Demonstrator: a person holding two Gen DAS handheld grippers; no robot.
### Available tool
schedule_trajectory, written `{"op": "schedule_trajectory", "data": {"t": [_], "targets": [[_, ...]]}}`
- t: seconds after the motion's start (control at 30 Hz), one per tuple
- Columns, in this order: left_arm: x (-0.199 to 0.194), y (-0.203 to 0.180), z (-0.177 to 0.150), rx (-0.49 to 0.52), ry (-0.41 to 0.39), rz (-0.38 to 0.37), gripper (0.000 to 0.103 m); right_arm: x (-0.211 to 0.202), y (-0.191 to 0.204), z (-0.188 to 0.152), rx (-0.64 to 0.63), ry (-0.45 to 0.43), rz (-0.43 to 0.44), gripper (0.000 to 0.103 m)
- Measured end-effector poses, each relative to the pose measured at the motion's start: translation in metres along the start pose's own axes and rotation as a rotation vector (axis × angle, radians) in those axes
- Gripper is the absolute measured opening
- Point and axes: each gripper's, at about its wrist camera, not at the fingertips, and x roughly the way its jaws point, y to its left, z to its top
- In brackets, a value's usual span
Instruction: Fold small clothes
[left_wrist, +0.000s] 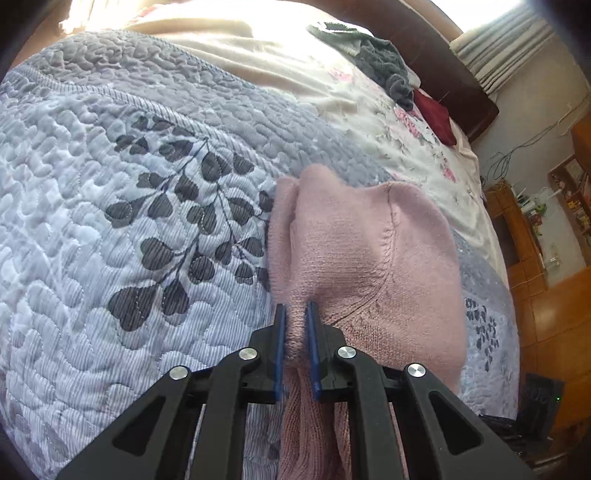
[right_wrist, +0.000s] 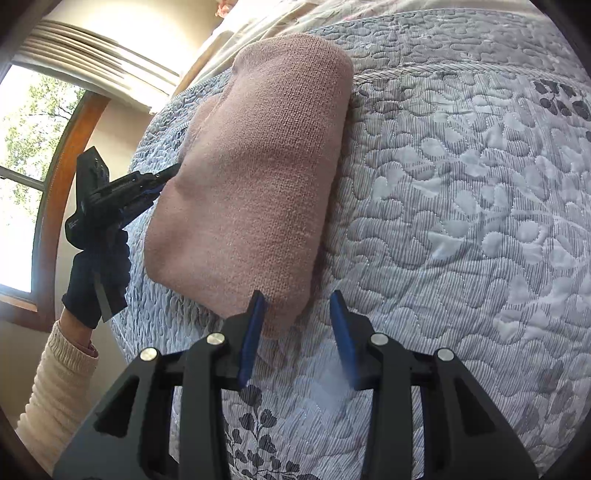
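A small pink knit sweater (left_wrist: 369, 258) lies folded on a blue-grey quilted bedspread (left_wrist: 110, 221). My left gripper (left_wrist: 296, 308) is shut on a bunched edge of the knit, which runs down between its blue pads. In the right wrist view the same pink sweater (right_wrist: 258, 166) is a long folded bundle. My right gripper (right_wrist: 298, 295) stands open at its near corner, the left pad just touching the knit, nothing held between the fingers. The left gripper (right_wrist: 168, 177) shows at the sweater's left edge, held by a dark-gloved hand (right_wrist: 96, 277).
A cream blanket (left_wrist: 258, 48), a grey garment (left_wrist: 384, 66) and a dark red cloth (left_wrist: 436, 114) lie toward the dark headboard (left_wrist: 454, 77). Wooden furniture (left_wrist: 535, 240) stands past the bed's right side. A window (right_wrist: 22, 177) sits left of the bed.
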Motion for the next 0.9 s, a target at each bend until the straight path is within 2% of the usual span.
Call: {"op": "schedule_trajectory", "data": {"t": [0.13,0.2,0.23,0.33,0.37,0.4,0.47,0.63,0.83,0.9], "targets": [[0.001,0.004,-0.006,-0.023,-0.016,-0.009,0.014,0.003,0.007,0.003,-0.011,0.007,-0.018,0.037],[-0.008,0.003,-0.005,-0.022,-0.013,-0.007,0.024,0.002,0.009,0.007,-0.015,0.003,-0.022,0.039],[-0.014,0.001,-0.004,-0.018,-0.017,-0.006,0.027,0.0,0.009,0.009,-0.016,-0.002,-0.02,0.042],[-0.035,-0.002,-0.008,-0.014,-0.023,-0.027,0.046,-0.007,0.011,0.014,-0.023,-0.025,-0.021,0.048],[-0.04,-0.003,-0.011,-0.02,-0.019,-0.044,0.06,-0.009,0.01,0.016,-0.025,-0.031,-0.02,0.049],[-0.043,-0.003,-0.014,-0.029,-0.009,-0.055,0.069,-0.011,0.01,0.018,-0.026,-0.036,-0.02,0.051],[-0.045,-0.004,-0.022,-0.032,0.024,-0.097,0.069,-0.013,0.01,0.022,-0.025,-0.041,-0.014,0.054],[-0.035,-0.009,-0.034,-0.021,0.065,-0.13,0.069,-0.013,0.005,0.036,-0.008,-0.043,0.039,0.064],[0.001,-0.016,-0.025,-0.011,0.114,-0.126,0.076,0.002,-0.009,0.058,0.047,-0.04,0.1,0.067],[0.015,-0.012,-0.023,-0.03,0.133,-0.118,0.078,0.008,-0.015,0.066,0.073,-0.035,0.146,0.067]]}}
